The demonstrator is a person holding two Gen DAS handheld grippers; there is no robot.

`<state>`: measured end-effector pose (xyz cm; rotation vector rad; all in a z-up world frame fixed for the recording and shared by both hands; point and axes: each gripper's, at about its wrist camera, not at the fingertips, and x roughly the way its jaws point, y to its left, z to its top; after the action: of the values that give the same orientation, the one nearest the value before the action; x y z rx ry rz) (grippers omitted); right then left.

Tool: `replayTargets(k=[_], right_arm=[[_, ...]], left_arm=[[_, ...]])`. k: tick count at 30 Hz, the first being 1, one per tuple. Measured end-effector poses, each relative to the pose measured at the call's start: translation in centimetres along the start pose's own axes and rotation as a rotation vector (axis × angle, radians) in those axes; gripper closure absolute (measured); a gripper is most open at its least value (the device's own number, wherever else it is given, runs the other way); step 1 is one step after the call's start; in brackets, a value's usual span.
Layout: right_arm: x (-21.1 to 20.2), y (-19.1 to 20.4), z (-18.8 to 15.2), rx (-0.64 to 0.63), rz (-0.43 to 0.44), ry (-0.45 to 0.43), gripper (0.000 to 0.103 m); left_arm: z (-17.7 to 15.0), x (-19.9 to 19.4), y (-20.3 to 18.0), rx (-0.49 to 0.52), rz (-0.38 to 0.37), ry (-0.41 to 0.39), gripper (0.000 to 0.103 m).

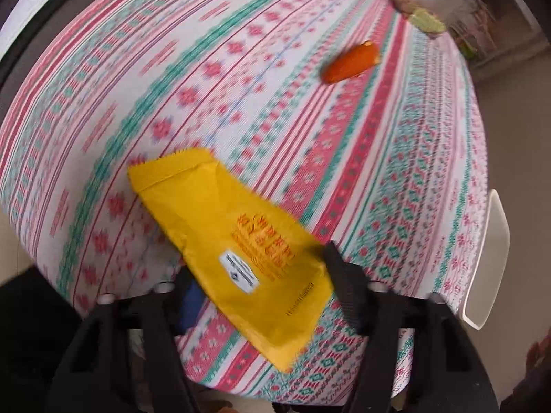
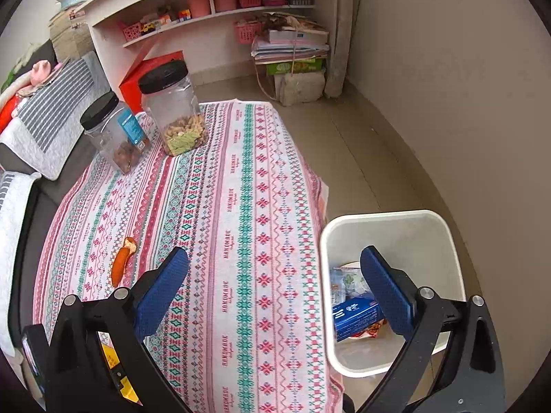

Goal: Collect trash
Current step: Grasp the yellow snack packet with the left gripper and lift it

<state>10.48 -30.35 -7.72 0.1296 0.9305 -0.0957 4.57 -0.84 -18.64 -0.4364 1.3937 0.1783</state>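
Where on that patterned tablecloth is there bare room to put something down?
The widest free patch is the middle of the tablecloth, between the two jars at the far end and the white bin beside the near edge. It is more crowded at the far corner with the jars, by the orange peel, and at the near corner where the yellow packet lies.

The bench (image 2: 241, 206) is covered by a striped cloth patterned in pink and green. Two black-lidded jars (image 2: 172, 106) are stood at its far end, an orange peel (image 2: 121, 264) is laid nearer than the jars, and a yellow packet (image 1: 234, 237) is laid nearer still.
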Motion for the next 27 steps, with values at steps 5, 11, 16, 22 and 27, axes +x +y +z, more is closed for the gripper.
replayTargets(k=[5, 11, 16, 22, 27], right_arm=[[1.4, 2.4, 0.0, -0.020, 0.007, 0.026, 0.007], [4.0, 6.4, -0.5, -0.049, 0.047, 0.095, 0.007], [6.9, 10.4, -1.5, -0.044, 0.120, 0.187, 0.007], [10.8, 16.0, -3.1, -0.045, 0.155, 0.263, 0.010], [13.0, 20.1, -4.2, -0.096, 0.126, 0.264, 0.017]], left_arm=[[1.5, -0.5, -0.3, 0.107, -0.047, 0.006, 0.095], [4.1, -3.6, -0.2, 0.263, -0.011, -0.107, 0.097], [7.1, -6.7, 0.5, 0.367, 0.067, -0.259, 0.098], [9.8, -8.0, 2.1, 0.341, 0.047, -0.325, 0.097], [11.3, -9.3, 3.2, 0.320, 0.042, -0.374, 0.097]])
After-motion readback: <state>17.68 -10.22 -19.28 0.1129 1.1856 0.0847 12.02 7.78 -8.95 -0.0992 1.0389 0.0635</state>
